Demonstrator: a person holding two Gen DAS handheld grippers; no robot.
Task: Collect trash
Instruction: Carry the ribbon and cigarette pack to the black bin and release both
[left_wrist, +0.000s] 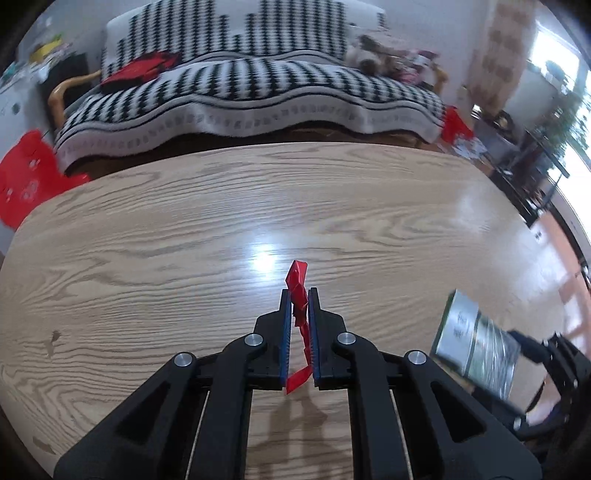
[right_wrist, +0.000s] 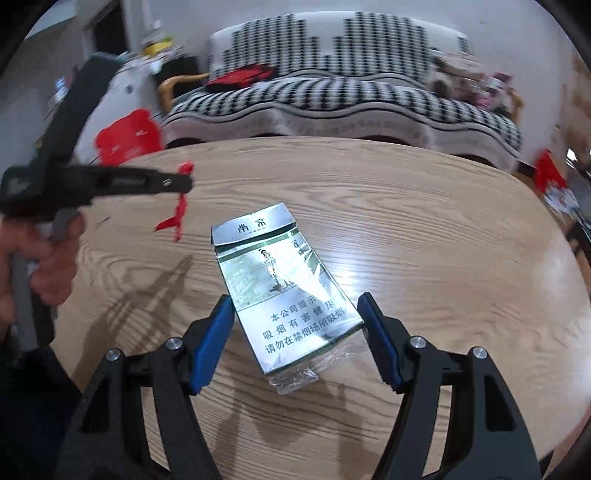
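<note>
My left gripper (left_wrist: 298, 295) is shut on a crumpled red plastic scrap (left_wrist: 297, 284) and holds it above the wooden table (left_wrist: 184, 229). The right wrist view shows that gripper (right_wrist: 184, 181) at the left with the red scrap (right_wrist: 177, 214) dangling from it. A silver-green cigarette pack (right_wrist: 284, 288) in torn clear wrap lies on the table. My right gripper (right_wrist: 295, 306) is open, its blue pads on either side of the pack's near end, apart from it. The pack also shows blurred at the right of the left wrist view (left_wrist: 476, 339).
A sofa with a black-and-white throw (left_wrist: 251, 85) stands beyond the table's far edge. Red bags lie on the floor at the left (left_wrist: 26, 177) and the right (left_wrist: 454, 125). A dark scuff (left_wrist: 53, 341) marks the table's left side.
</note>
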